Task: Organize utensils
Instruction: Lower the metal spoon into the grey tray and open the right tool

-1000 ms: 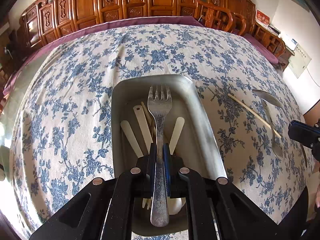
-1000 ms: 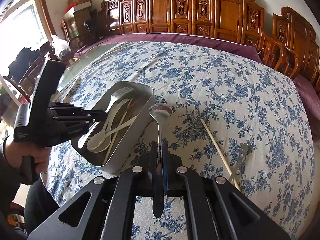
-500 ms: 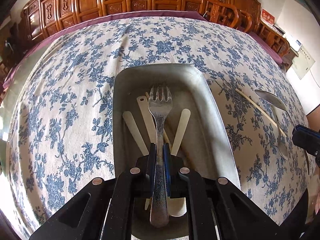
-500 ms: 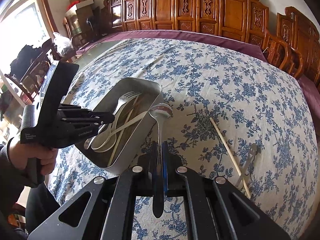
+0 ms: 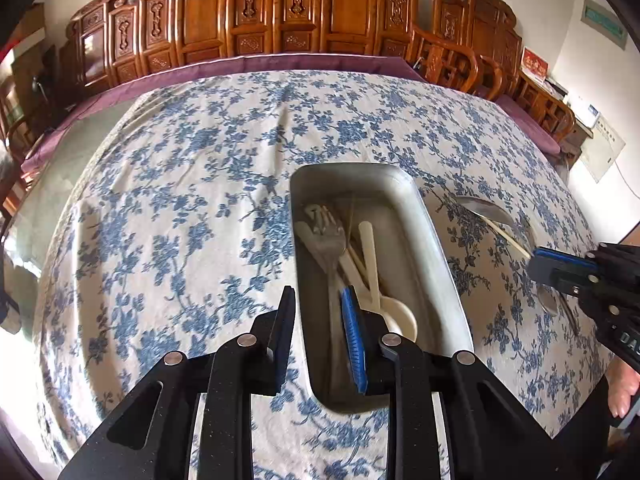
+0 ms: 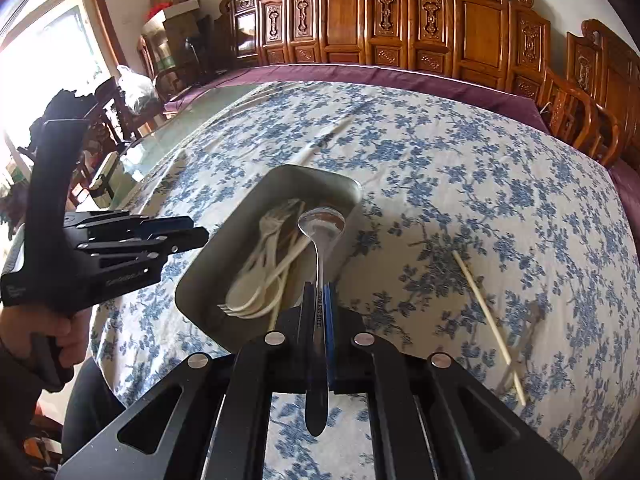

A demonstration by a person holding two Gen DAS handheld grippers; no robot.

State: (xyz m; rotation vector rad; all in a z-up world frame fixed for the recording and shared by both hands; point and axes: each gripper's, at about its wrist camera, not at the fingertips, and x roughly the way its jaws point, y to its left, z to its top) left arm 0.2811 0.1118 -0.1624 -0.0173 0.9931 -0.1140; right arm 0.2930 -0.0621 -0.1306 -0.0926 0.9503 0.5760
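Note:
A metal tray (image 5: 436, 248) (image 6: 200, 280) lies on the floral tablecloth and holds a metal fork (image 5: 328, 240), white plastic spoons (image 6: 256, 292) and chopsticks. My left gripper (image 5: 318, 304) (image 6: 196, 236) hovers over the tray's left wall. Its jaws are opening and nothing is between them. My right gripper (image 6: 318, 292) (image 5: 536, 264) is shut on the handle of a metal spoon (image 6: 321, 222) (image 5: 480, 208). The spoon's bowl hangs over the tray's right rim.
A loose chopstick (image 6: 484, 312) (image 5: 508, 240) and a blurred metal utensil (image 6: 528, 320) (image 5: 548, 300) lie on the cloth right of the tray. Carved wooden chairs (image 5: 304, 8) line the table's far side. A person's hand (image 6: 60, 328) holds the left gripper's handle.
My left gripper let go of the fork, which now lies in the tray, and drew left and up. My right gripper carried the spoon left, from beside the tray to over its rim.

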